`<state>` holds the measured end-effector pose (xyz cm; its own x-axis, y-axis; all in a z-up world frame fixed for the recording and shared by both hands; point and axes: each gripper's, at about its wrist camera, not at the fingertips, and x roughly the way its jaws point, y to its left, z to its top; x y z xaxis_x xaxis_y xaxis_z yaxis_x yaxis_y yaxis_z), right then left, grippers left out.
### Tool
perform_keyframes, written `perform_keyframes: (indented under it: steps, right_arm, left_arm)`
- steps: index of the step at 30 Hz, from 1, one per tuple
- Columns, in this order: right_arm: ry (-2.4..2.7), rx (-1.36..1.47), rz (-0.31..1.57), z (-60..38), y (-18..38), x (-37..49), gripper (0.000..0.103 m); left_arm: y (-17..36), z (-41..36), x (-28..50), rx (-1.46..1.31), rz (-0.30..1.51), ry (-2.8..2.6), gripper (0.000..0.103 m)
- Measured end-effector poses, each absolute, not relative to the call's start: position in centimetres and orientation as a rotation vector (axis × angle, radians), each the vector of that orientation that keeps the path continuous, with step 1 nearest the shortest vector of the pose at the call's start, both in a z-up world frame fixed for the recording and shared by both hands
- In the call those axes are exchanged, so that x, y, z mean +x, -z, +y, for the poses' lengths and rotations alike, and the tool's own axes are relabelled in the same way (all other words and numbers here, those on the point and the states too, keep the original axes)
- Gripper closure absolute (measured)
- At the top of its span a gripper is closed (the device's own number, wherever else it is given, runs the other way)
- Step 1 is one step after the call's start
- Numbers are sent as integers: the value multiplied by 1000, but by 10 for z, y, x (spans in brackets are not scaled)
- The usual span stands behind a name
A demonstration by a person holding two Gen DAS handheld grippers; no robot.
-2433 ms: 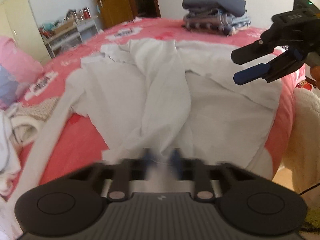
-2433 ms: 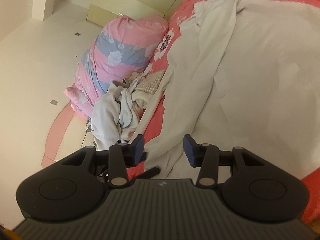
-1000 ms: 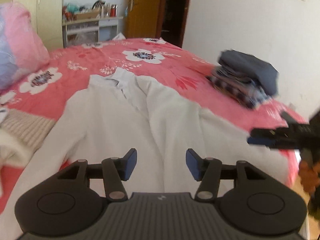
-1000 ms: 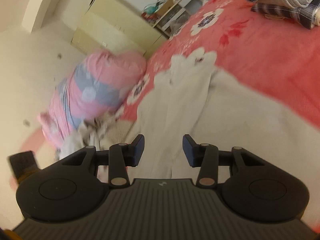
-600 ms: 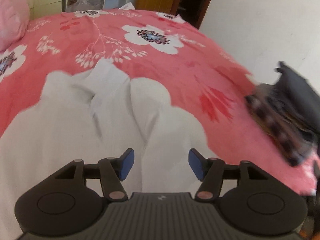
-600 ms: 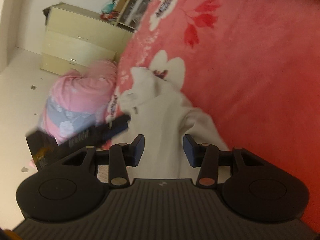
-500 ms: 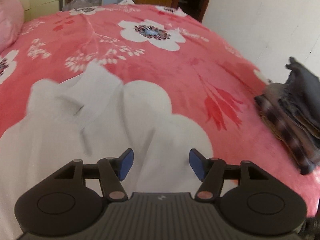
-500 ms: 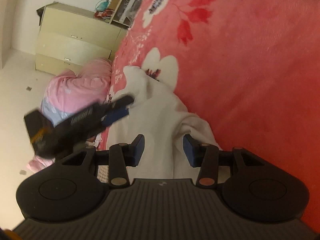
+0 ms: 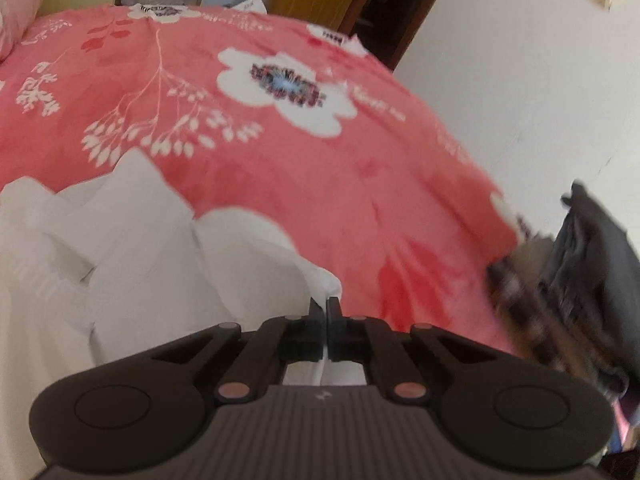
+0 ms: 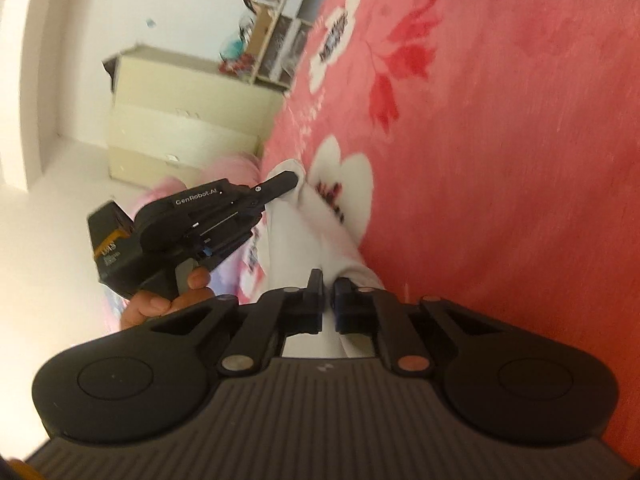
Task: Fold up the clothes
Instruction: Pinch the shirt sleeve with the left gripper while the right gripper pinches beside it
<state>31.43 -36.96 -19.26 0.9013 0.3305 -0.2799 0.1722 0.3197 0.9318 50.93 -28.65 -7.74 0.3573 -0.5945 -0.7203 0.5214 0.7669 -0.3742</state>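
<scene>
**Both grippers clamp the white garment's far edge as a fold begins**

A white garment (image 9: 132, 248) lies spread on a bed covered by a red floral blanket (image 9: 304, 168), its top edge toward the middle of the bed. The left gripper (image 9: 325, 308) has its jaws closed on a corner of that edge, a thin ridge of white cloth pinched between the pads. The right gripper (image 10: 328, 292) is likewise closed on the garment, white fabric running up between its fingers; in the right wrist view the other gripper, held in the person's hand (image 10: 168, 300), bites the cloth further along the same edge. A stack of folded dark clothes (image 9: 580, 280) sits near the blanket's right side, beside the wall.

The step in hand appears to be the grasp that opens a fold, with both holds just made. The next move likely calls for lifting the two pinched points together, keeping the edge taut between them, and carrying it back over the body of the garment so the fold falls straight.
</scene>
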Motion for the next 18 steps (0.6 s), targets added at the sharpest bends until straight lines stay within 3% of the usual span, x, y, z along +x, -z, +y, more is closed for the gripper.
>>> perform_keyframes:
  steps: [13,17,18]
  right_arm:
    - [-24,1274,348,-386,216,312,101]
    - [-17,1240,356,-387,217,316,101]
    - [-20,1232,361,-388,216,317,101]
  left_arm:
    - [124,-344,528,-4,876,842,101]
    - [133,-345,528,2,889,829,93]
    - [130,-343,528,-11,901,822,80]
